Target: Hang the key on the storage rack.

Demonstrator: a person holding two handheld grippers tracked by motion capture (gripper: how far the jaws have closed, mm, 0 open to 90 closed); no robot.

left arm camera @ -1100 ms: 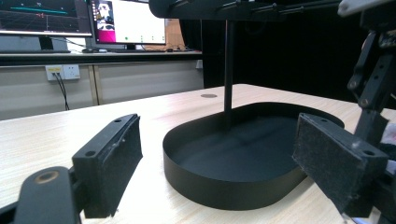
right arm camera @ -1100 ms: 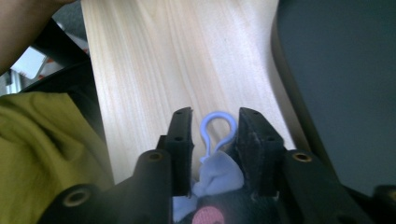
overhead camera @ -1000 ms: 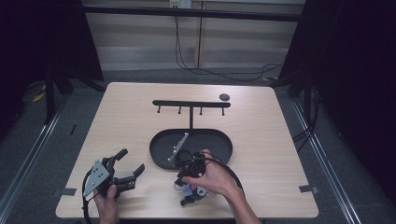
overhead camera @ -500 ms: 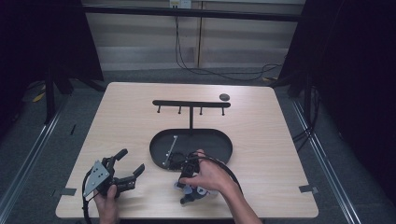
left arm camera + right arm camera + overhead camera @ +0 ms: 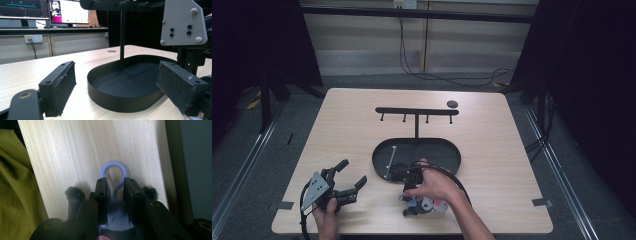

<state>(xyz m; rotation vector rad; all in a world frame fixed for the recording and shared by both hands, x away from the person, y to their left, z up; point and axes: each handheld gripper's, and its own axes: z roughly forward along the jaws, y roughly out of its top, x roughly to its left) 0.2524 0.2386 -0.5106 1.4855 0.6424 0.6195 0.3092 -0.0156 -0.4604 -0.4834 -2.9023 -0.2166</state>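
My right gripper [image 5: 114, 183] holds a small toy with a blue loop [image 5: 113, 170] low over the table [image 5: 512, 150], jaws narrow. For hanging it on the rack [image 5: 414, 111], I keep this loop free. My left gripper [image 5: 352, 175] waits wide open, empty.

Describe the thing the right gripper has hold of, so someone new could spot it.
Start at the light wooden table and find the black oval tray below the black T-shaped rack. Just in front of the tray, at the table's near edge, the right gripper is closed on a small soft blue item with a thin periwinkle loop. That loop is the only pale blue thing among black hardware.
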